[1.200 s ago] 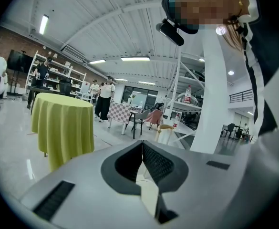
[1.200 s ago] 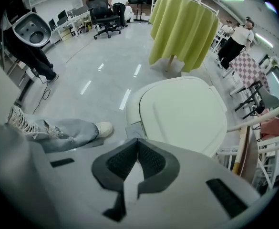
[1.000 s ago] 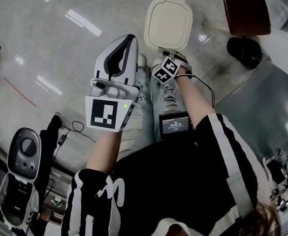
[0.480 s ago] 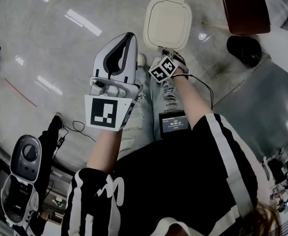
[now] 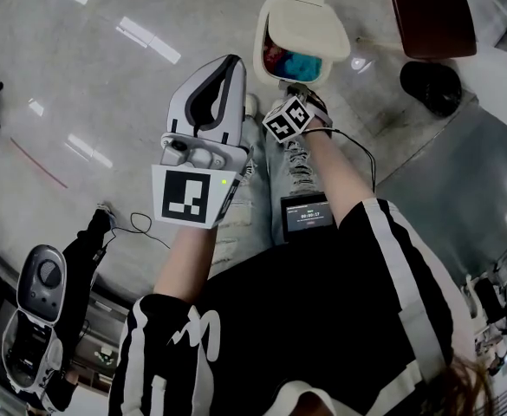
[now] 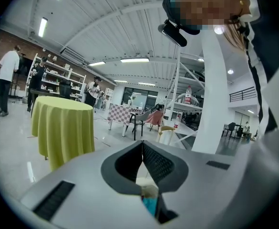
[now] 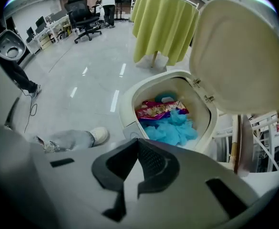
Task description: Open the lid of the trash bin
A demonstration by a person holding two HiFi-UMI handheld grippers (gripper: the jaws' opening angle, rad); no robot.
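Right gripper view shows the right gripper (image 7: 138, 146) clenched shut with nothing between its jaws. Just ahead of it stands the trash bin (image 7: 128, 104), its lid (image 7: 239, 56) swung up and tilted back on the gripper's right. Inside lie crumpled blue stuff (image 7: 170, 128) and a red wrapper (image 7: 153, 111). To the gripper's left, a white shoe (image 7: 98, 135) rests on the floor. The left gripper (image 6: 142, 149) is also closed and empty, clear of the bin.
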